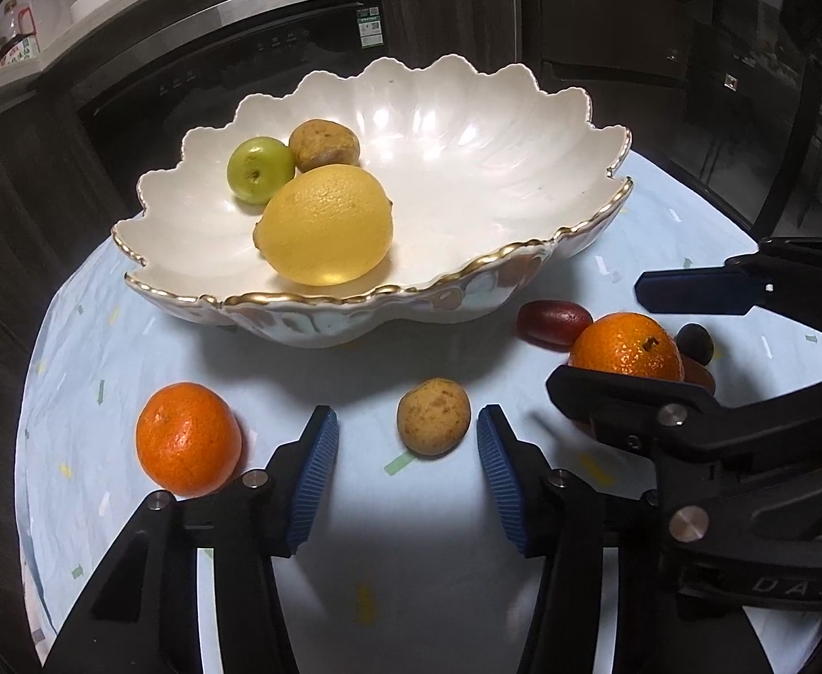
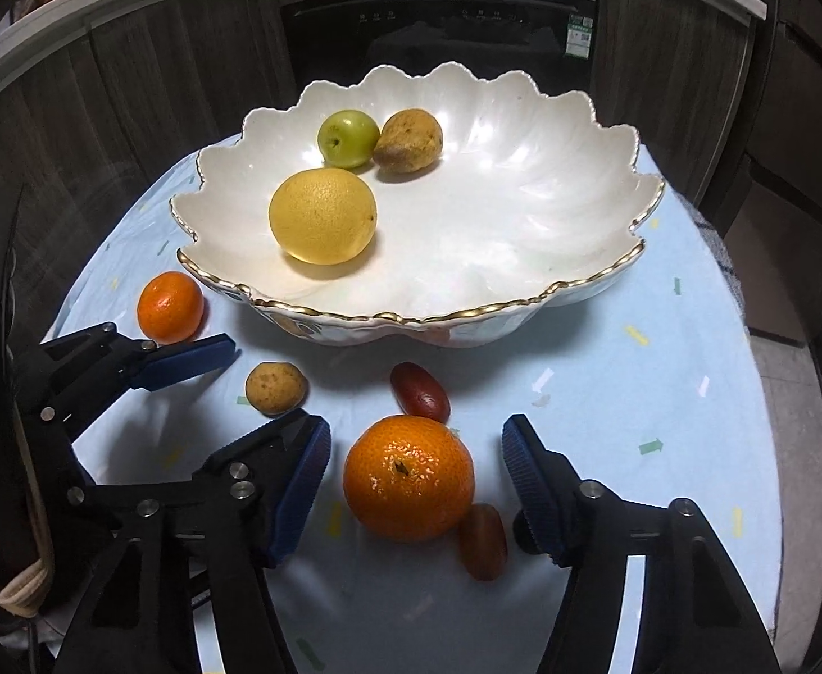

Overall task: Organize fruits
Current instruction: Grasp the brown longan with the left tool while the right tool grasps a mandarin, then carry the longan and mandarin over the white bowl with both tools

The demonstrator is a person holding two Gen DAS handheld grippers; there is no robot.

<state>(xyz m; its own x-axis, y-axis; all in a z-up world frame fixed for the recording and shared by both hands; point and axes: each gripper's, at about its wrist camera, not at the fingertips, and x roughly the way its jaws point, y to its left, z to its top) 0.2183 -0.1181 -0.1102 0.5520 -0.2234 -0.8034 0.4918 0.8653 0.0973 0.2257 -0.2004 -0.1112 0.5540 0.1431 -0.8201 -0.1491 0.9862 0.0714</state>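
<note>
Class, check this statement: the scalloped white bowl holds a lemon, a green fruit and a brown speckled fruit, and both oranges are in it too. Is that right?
Not quite. The bowl does hold the lemon, green fruit and brown speckled fruit, but both oranges lie outside it on the blue cloth, as the right wrist view shows.

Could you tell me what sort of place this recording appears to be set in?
Most likely a home kitchen: dark wood-grain cabinets run behind the table, a built-in black appliance with a control strip sits among them, and a countertop above carries a white cooker and jars.
</note>
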